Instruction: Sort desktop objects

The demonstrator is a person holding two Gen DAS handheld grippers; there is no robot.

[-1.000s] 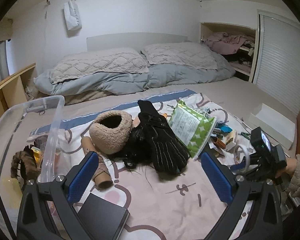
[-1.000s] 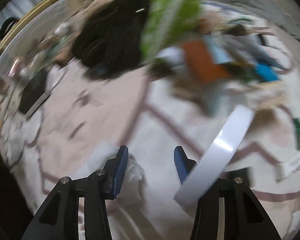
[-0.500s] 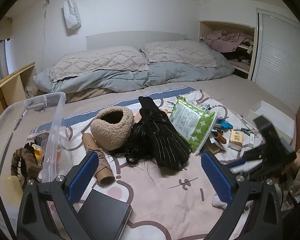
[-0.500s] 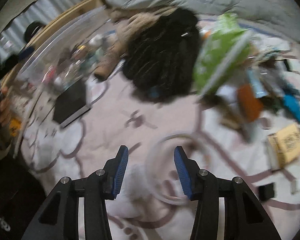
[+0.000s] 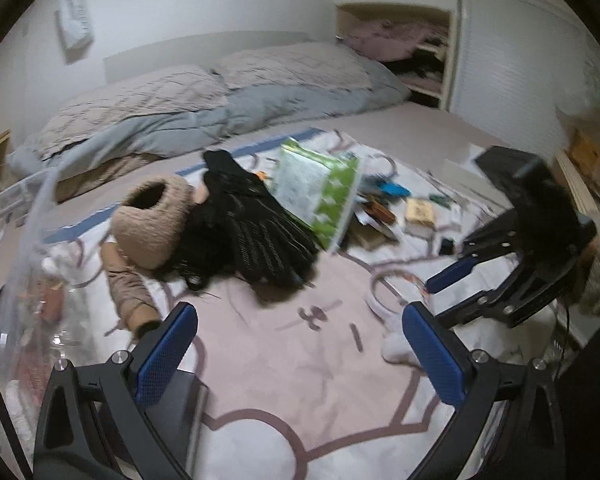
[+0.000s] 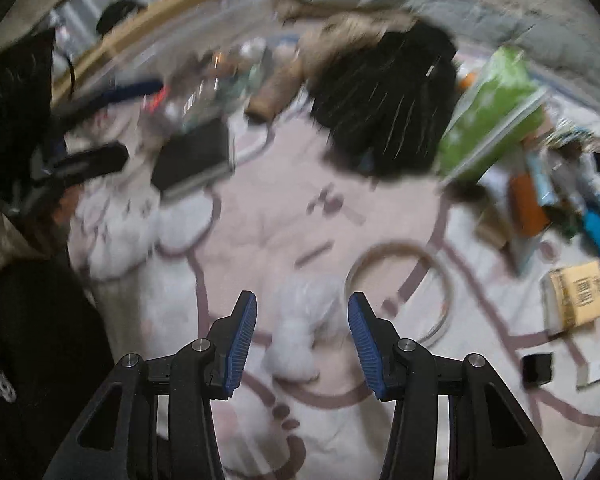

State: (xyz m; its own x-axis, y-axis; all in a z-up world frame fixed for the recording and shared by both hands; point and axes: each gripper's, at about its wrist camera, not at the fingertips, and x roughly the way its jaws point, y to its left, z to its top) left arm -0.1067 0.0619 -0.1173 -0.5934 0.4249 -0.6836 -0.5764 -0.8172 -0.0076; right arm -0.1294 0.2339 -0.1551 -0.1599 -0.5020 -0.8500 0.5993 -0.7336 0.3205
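Left wrist view, setting: a bed covered by a pink-and-white blanket (image 5: 284, 364) strewn with things to sort.
Left hand-held gripper (image 5: 300, 354): jaws spread wide, nothing between them, hovering over bare blanket near the camera.
Far left: a clear plastic bin (image 5: 28, 248) with small items inside.
Middle: a tan fleece hat (image 5: 152, 224), touching black gloves (image 5: 256, 232); a green snack bag (image 5: 320, 192) leans on the gloves' right side.
Right: the right hand-held gripper (image 5: 440, 292), above a white ring (image 5: 384, 296) lying flat.

Right wrist view, blurred: looks steeply down at the blanket.
Right hand-held gripper (image 6: 302, 334): jaws partly apart, pads touching nothing.
Between the jaws, lower down: a white crumpled wad (image 6: 304, 328), perhaps tissue or plastic; it lies on the blanket.
Just right of it: the ring (image 6: 400, 292).
Far left: a black notebook (image 6: 194, 160).
Right edge: a yellow card packet (image 6: 576, 294).

Handling, judged: the wad looks very light and soft; it should crush easily, so pinch its bulky middle gently.
Ring, judged: thin, stiff, probably slick; take it across the rim where it lifts off the cloth.
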